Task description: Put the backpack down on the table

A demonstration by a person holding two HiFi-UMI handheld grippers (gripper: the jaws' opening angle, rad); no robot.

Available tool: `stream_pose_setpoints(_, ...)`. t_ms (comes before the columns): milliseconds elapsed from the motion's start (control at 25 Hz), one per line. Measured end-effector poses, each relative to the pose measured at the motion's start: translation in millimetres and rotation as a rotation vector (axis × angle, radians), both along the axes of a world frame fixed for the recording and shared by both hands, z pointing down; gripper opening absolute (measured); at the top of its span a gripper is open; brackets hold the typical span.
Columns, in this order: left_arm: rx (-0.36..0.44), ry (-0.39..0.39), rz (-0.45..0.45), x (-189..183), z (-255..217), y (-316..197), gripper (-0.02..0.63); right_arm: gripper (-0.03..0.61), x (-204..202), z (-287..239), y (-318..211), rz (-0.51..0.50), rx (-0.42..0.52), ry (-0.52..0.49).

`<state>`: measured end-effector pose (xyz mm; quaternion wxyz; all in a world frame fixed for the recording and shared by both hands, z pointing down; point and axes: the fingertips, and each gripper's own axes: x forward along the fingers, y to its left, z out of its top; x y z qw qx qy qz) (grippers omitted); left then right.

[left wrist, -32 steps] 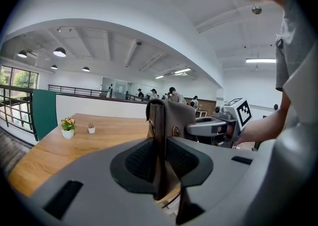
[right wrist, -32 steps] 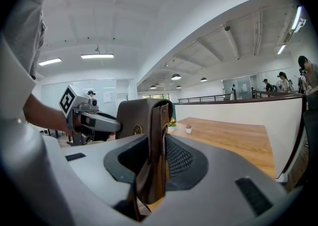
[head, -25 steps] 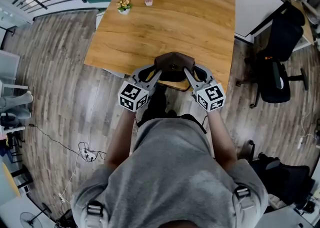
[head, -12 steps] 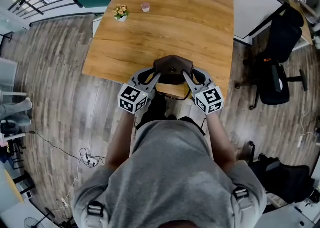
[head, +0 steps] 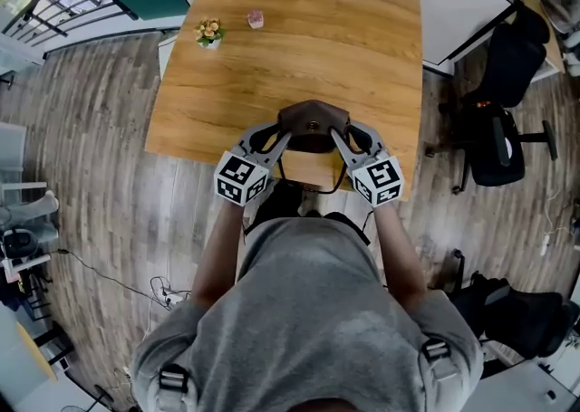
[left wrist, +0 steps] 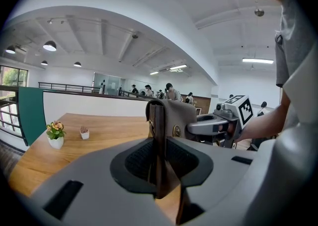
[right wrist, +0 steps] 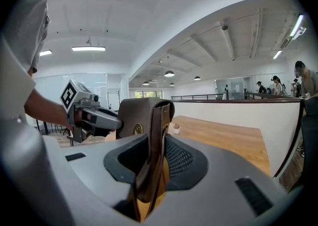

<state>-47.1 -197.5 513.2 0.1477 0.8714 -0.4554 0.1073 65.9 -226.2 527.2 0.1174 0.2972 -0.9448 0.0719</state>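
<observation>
A: Where's the backpack [head: 313, 122] seen?
B: Upright, over the near edge of the table [head: 272, 66], btwn the two tools. Its lower part is seen hanging past the edge; contact w/ the wood can't be made out
A: Left gripper [left wrist: 160, 165]?
B: Jaws are drawn in to a narrow gap and pressed on the bag's brown left side strap [left wrist: 159, 135]. That side of the bag is held by it
A: Right gripper [right wrist: 153, 170]?
B: Same on the opp. side: jaws nearly closed, the right side strap [right wrist: 158, 135] is clamped btwn the pads, bag body just ahead of them
A: Anything else on the table?
B: A flower pot [head: 208, 33] and a small pink pot [head: 256, 19] are set near the far left corner, well apart from the bag
</observation>
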Motion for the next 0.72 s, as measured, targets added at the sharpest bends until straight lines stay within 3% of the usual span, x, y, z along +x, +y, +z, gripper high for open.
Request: stream_pose_setpoints(720,-0.073,0.002,0.065,-16.3,34.3,-62.0,0.095,0.104,-15.9,30.4,-55.3,0.047,-0.025,0.069)
